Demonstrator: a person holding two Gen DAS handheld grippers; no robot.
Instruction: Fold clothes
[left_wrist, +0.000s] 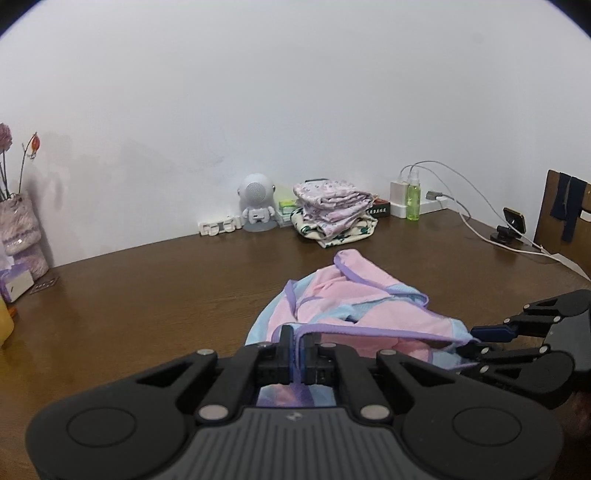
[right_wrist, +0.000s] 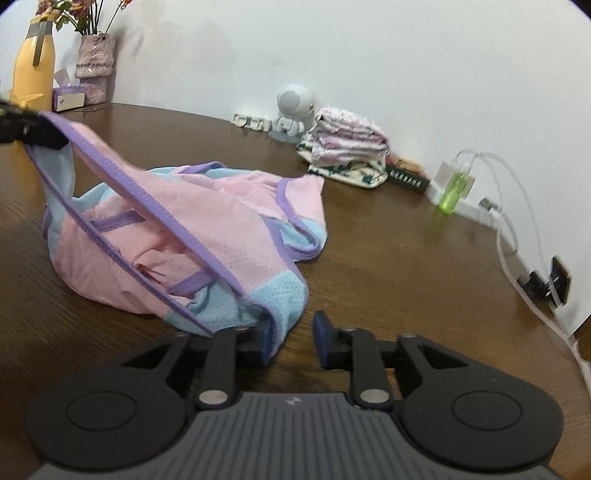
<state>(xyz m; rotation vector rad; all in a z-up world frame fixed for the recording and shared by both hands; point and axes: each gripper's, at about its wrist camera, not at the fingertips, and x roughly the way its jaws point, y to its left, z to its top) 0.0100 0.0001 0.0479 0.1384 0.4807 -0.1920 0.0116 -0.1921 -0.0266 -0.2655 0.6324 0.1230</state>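
Pinching purple trim of pink garment (right_wrist: 207, 221) in left gripper (left_wrist: 295, 349) fingers, right gripper (right_wrist: 290, 341) fingers parted, wooden table (left_wrist: 147, 288)

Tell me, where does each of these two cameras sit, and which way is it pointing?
Left wrist: sits on the left gripper, looks across the table to the wall; its shut fingers pinch the pink garment; the right gripper shows too.
Right wrist: sits on the right gripper, fingers open, facing the garment; the left gripper shows far left.
Shared: garment, folded pile, astronaut figure, green bottle.
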